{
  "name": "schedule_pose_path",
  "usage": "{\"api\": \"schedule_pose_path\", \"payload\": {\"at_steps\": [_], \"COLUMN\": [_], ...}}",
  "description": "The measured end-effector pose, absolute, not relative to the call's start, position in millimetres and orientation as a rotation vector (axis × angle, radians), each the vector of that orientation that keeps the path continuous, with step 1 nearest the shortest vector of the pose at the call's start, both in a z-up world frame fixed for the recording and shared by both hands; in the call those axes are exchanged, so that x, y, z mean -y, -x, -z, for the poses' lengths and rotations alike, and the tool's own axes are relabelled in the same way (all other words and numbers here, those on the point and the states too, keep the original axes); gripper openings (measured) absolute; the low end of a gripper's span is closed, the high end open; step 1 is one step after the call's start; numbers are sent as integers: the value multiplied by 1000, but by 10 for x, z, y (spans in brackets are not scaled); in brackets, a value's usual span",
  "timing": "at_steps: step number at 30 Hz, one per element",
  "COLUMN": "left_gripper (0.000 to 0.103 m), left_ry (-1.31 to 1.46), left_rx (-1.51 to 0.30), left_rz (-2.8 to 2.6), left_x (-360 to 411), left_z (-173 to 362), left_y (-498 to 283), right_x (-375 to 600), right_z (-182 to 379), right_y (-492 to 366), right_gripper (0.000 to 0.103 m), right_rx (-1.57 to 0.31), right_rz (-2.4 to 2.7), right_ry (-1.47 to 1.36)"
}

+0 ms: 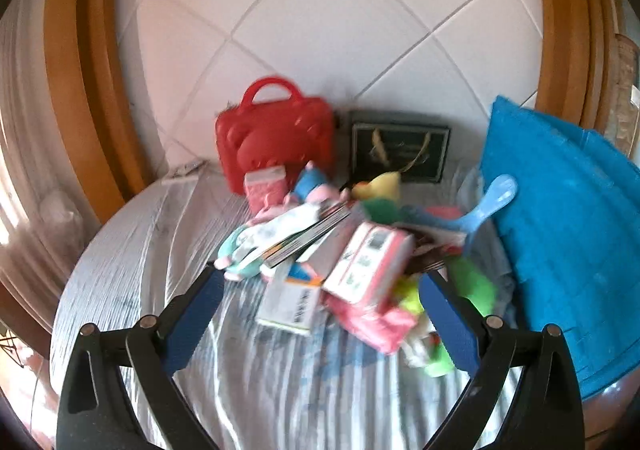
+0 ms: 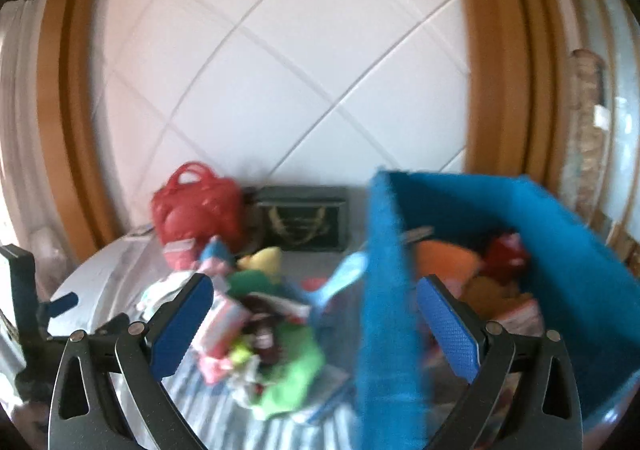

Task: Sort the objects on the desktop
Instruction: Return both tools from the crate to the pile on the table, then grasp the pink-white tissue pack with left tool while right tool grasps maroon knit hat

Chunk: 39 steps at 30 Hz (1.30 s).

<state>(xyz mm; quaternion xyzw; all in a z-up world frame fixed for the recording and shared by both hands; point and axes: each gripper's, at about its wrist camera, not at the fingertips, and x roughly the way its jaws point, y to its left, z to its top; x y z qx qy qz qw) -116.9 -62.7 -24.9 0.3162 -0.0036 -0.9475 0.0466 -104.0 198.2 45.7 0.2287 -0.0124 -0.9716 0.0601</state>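
**A:** While both views are smeared, the pile (image 1: 340, 250) is readable: heaped mid-table on the striped cloth (image 1: 248, 382), just left of the blue bin (image 1: 568, 242). Pink box (image 1: 370, 266) on top, white carton (image 1: 290, 302) at the near edge, books (image 1: 304, 232) fanned behind, blue scoop (image 1: 490, 196) leaning toward the bin wall.

**B:** Claws?

**A:** Left gripper (image 1: 320, 314) spread wide, nothing between the pads, hovering over the pile's near edge. Right gripper (image 2: 316, 320) also wide and empty, straddling the bin's near wall (image 2: 390, 290). Bin already has stuff in it: orange item (image 2: 446, 260), a red one (image 2: 506, 252).

**B:** Best first pick?

**A:** My call: top layer only. Pink box is the most exposed, so square the left jaws to its long sides and close on it there. Pulling the carton out from under would likely topple the heap.

**B:** Anything else?

**A:** Right claw should clear that bin wall before dropping in. Red case (image 1: 276, 134) and dark gift bag (image 1: 400, 150) stand at the back against the tiled wall (image 1: 320, 10), well apart from the grab zone.
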Motion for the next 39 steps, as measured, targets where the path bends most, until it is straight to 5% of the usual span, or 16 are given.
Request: {"api": "schedule_pose_path", "payload": {"at_steps": [12, 25, 28, 37, 39], "left_gripper": [100, 99, 87, 86, 86], "left_ry": [-1193, -1524, -1525, -1447, -1449], "left_rx": [112, 90, 49, 37, 38], "left_rz": [2973, 2889, 2897, 2782, 2759], "left_x": [571, 172, 209, 570, 604], "left_z": [1156, 1911, 1941, 1831, 1859], "left_y": [1925, 2980, 3003, 2625, 2662], "right_x": [-1469, -1514, -1482, -1124, -1029], "right_z": [787, 1453, 1575, 1921, 2007], "right_y": [1888, 2644, 2779, 3199, 3290], "right_gripper": [103, 103, 103, 103, 92], "right_rx": [37, 29, 40, 6, -16], "right_rz": [2845, 2768, 2736, 2589, 2563], "right_ry": [-1093, -1282, -1312, -1372, -1391]}}
